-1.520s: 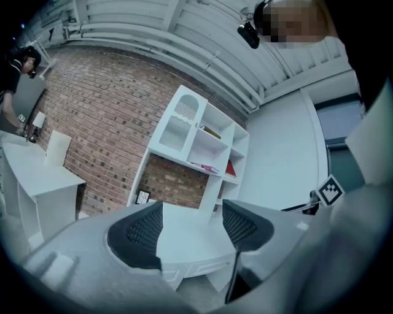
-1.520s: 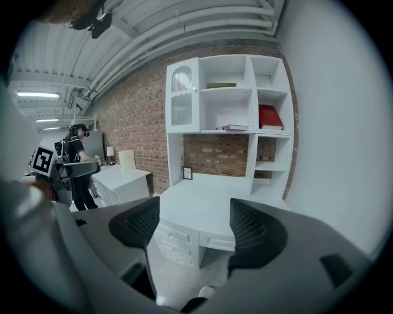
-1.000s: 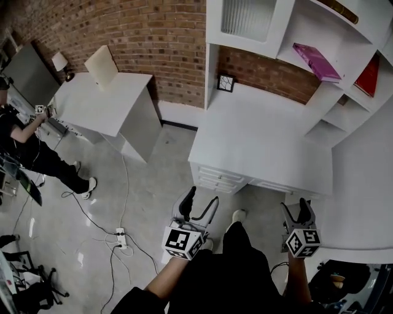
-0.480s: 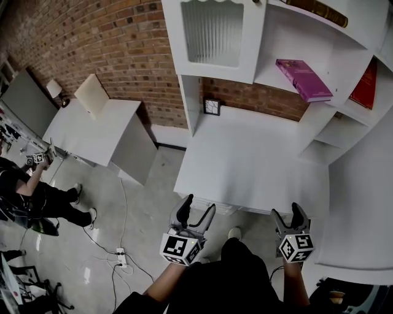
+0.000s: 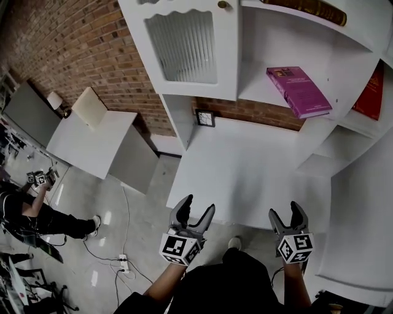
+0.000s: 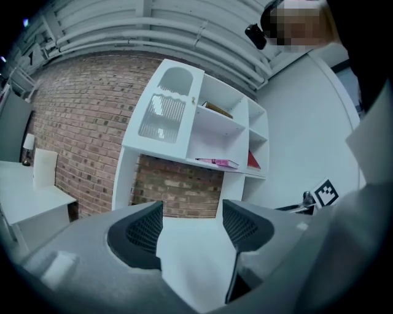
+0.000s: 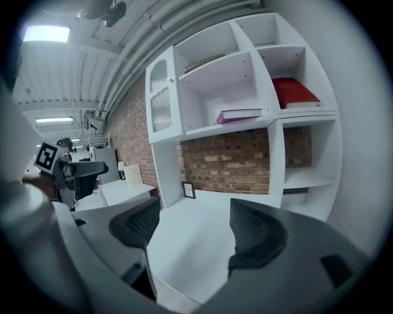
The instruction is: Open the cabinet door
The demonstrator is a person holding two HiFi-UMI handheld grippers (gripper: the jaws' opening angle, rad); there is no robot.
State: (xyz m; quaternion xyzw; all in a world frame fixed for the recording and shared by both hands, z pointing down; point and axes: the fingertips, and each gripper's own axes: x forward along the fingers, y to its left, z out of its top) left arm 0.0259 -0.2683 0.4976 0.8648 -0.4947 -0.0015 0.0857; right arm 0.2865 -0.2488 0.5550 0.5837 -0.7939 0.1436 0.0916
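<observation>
White-painted, with a ribbed glass pane, the cabinet door [image 5: 184,46] sits shut at the upper left of the shelf unit. Its small brass knob [image 5: 221,4] is on the right edge, next to the open shelves.

Both tools hang low at the near edge of the white desk [image 5: 245,165], well apart from the door. The left gripper [image 5: 196,207] and the right gripper [image 5: 285,213] each have their jaws spread with nothing between them, which reads as a ready pose before any reach. In the head view the knob lies roughly above the left gripper (either could plausibly take it).

The desk stands between the person and the cabinet, so a reach must go up and over it. A small framed picture [image 5: 205,118] leans at the back of the desk beneath the door. A purple book [image 5: 299,91] and a red book [image 5: 371,92] rest on shelves to the right, probably outside the door's swing. Another person [image 5: 24,208] is at the far left, well clear.
</observation>
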